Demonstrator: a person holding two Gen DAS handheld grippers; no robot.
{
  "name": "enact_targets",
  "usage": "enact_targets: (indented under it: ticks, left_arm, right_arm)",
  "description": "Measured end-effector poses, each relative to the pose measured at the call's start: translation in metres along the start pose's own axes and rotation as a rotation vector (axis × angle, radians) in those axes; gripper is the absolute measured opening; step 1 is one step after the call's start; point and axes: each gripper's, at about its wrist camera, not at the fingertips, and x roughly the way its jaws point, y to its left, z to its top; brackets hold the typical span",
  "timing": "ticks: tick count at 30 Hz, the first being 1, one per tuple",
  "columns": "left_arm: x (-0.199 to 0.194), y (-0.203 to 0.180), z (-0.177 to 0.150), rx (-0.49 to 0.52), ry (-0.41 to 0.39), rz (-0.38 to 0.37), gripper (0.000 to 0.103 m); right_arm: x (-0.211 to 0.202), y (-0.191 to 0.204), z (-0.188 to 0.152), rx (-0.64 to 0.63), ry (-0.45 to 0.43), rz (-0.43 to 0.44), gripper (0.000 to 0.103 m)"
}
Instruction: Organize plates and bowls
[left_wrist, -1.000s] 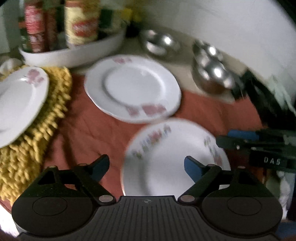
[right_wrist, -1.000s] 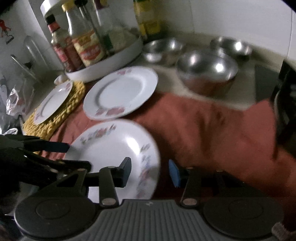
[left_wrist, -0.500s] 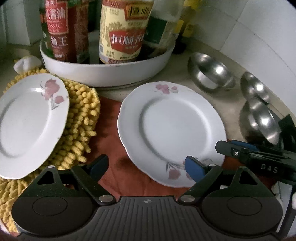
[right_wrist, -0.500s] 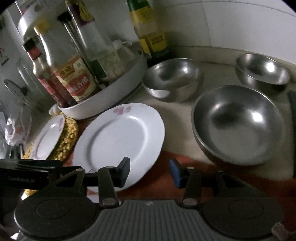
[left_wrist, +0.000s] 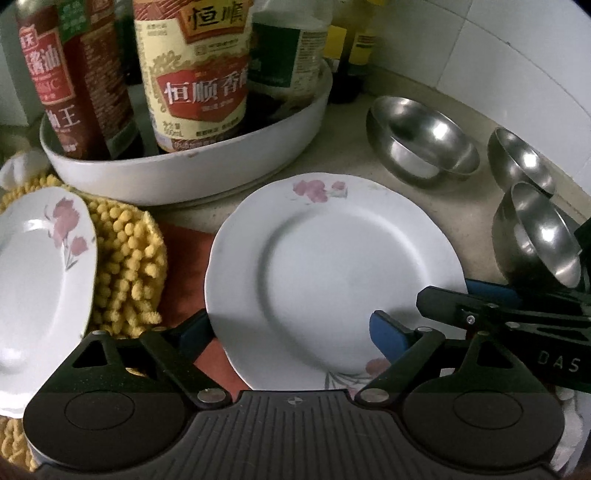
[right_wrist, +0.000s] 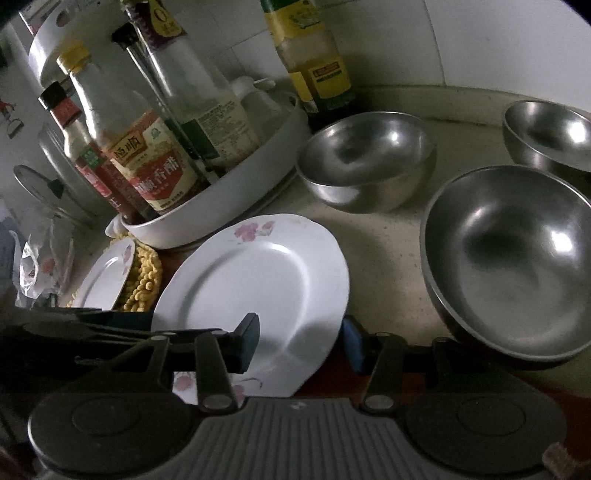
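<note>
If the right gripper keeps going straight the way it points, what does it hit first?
Probably the right edge of the large floral plate, which sits between the right gripper's open jaws; depth is unclear.

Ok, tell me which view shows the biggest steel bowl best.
The right wrist view: the biggest steel bowl sits close, with nearly its whole rim and inside visible. In the left wrist view it is squeezed against the right edge, seen obliquely and partly cut off.
</note>
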Motion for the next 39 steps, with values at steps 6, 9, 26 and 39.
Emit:
enact_targets:
  ticks: [6, 9, 26, 39]
  left_arm:
    - [0.002, -0.004, -0.001, 0.027, -0.012, 0.016, 0.093]
    - [-0.001, -0.004, -0.001, 0.013, -0.006, 0.017, 0.092]
    - [-0.032, -0.01, -0.007, 0.011, -0.046, 0.016, 0.091]
    - [-0.025, -0.019, -0.022, 0.045, 0.012, -0.014, 0.096]
  right_arm:
    - [0.0, 0.002, -0.001, -0.033, -0.003, -0.005, 0.046]
    - [-0.001, 0.002, -0.001, -0.023, -0.003, -0.007, 0.045]
    - [-0.018, 0.01, -0.001, -0.025, -0.014, 0.001, 0.045]
    - [-0.028, 0.008, -0.019, -0.044, 0.037, 0.003, 0.045]
